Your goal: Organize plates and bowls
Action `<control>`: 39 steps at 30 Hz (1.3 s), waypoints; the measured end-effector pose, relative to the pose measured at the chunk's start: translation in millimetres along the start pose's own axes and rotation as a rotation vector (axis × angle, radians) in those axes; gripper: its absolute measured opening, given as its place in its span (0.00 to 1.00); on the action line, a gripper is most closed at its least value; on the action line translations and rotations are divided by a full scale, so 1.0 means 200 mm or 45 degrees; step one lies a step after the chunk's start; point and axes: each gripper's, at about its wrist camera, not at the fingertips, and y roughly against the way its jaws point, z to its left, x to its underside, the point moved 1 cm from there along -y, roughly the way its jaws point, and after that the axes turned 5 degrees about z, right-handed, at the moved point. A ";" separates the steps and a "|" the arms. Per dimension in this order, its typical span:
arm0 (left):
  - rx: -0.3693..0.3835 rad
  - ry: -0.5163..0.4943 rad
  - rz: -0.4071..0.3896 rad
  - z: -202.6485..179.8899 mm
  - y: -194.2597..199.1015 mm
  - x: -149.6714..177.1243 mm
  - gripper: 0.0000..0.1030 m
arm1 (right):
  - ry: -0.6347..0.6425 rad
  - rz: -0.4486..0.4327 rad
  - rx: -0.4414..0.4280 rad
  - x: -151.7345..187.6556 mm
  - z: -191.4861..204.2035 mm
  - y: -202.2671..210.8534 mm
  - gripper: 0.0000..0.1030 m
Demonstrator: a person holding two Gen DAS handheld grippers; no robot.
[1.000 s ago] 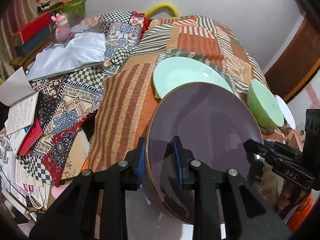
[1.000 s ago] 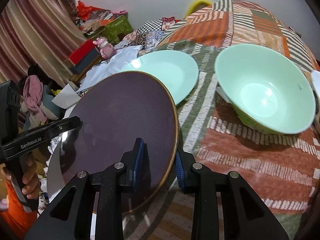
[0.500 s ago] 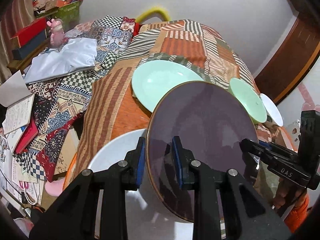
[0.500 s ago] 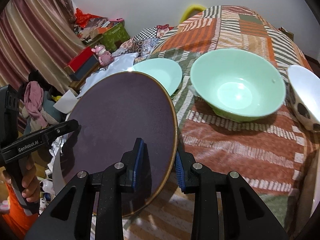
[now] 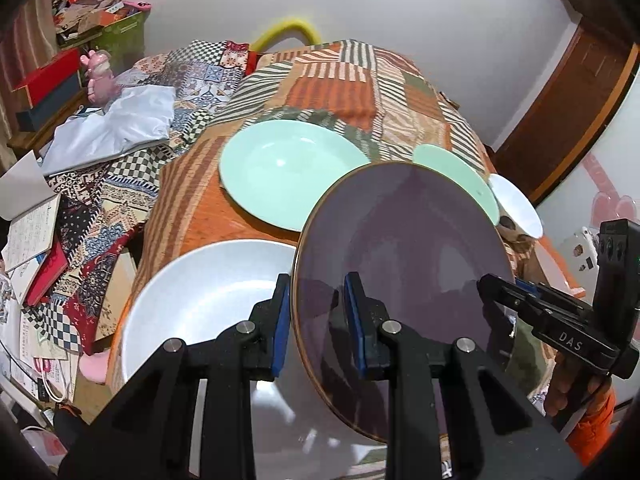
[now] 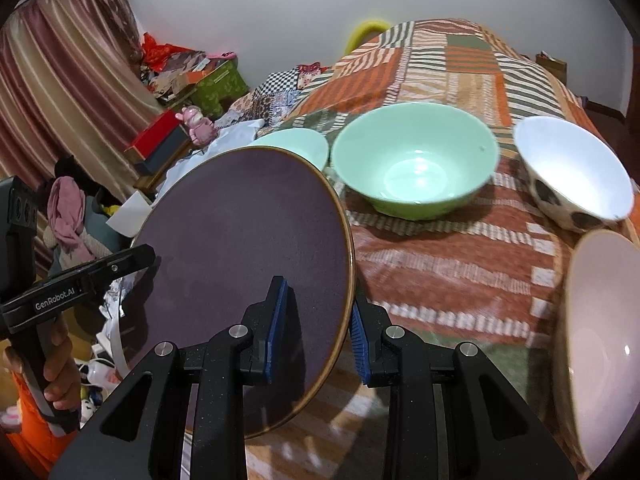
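A dark purple plate with a gold rim hangs tilted above the bed, held at two opposite edges. My left gripper is shut on its left rim. On the opposite rim my right gripper is shut too, the same purple plate filling the left of that view. Below the plate lies a large white plate. Beyond it sit a mint green plate and a mint green bowl. A white bowl with dark spots stands to the right of the green bowl.
A pale pinkish bowl stands at the right edge on the striped patchwork bedspread. Cloths, books and boxes clutter the left side. A person's hand holds the left gripper's handle.
Both grippers have drawn back and slightly up with the purple plate. The white plate has come into view beneath it, and the spotted and pinkish bowls have entered the right wrist view.
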 end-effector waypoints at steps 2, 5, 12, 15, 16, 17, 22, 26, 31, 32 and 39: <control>0.008 -0.008 0.002 -0.03 0.00 0.01 0.25 | -0.009 -0.007 0.007 0.02 -0.02 0.02 0.26; 0.019 -0.017 0.007 -0.08 0.00 0.02 0.25 | -0.022 -0.013 0.016 0.04 -0.05 0.05 0.26; 0.043 -0.043 0.019 -0.18 0.00 0.06 0.25 | -0.059 -0.027 0.033 0.08 -0.11 0.11 0.26; 0.053 -0.050 0.033 -0.21 -0.02 0.08 0.25 | -0.078 -0.024 0.049 0.11 -0.14 0.11 0.26; 0.056 -0.052 0.041 -0.22 -0.03 0.09 0.25 | -0.083 -0.022 0.053 0.11 -0.14 0.11 0.26; 0.059 -0.053 0.048 -0.23 -0.04 0.09 0.25 | -0.090 -0.019 0.058 0.12 -0.15 0.11 0.26; 0.060 -0.063 0.094 -0.27 -0.11 0.11 0.25 | -0.124 -0.003 0.082 0.17 -0.21 0.11 0.26; 0.062 -0.062 0.119 -0.28 -0.16 0.12 0.25 | -0.148 0.001 0.098 0.20 -0.22 0.10 0.26; 0.064 -0.068 0.148 -0.29 -0.22 0.12 0.25 | -0.177 0.000 0.122 0.22 -0.25 0.10 0.26; 0.067 -0.071 0.152 -0.29 -0.23 0.12 0.25 | -0.185 0.000 0.125 0.22 -0.26 0.10 0.26; 0.067 -0.081 0.170 -0.32 -0.30 0.11 0.25 | -0.225 0.001 0.139 0.25 -0.29 0.09 0.26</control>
